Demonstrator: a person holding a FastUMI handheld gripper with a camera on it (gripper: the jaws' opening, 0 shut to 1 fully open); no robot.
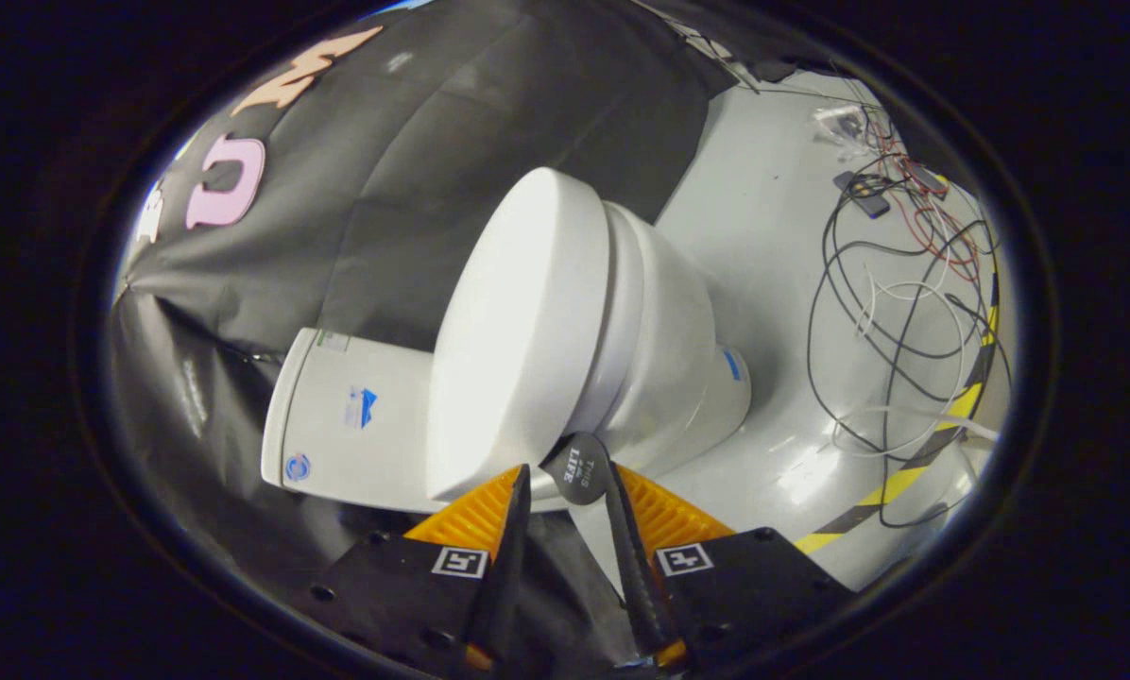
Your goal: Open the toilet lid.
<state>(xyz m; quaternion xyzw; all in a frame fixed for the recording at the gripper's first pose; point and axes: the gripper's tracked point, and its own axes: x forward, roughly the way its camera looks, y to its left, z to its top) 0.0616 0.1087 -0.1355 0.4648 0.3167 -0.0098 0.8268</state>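
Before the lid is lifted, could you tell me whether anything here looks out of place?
Yes: a loose tangle of black, white and red wires sprawls over the grey floor beside the white ceramic toilet, untidy.

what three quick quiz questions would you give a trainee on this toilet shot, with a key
1. True or false: the toilet lid lies closed on the seat.
2. What sits between the gripper fingertips? A) a loose cable B) the dark round tab at the lid's edge C) the tank
3. Fill in: tangled cables lie on the ____ beside the toilet bowl.

Key:
1. True; lid and seat lie together on the bowl.
2. B; whether both fingers already press on it cannot be told.
3. Floor.
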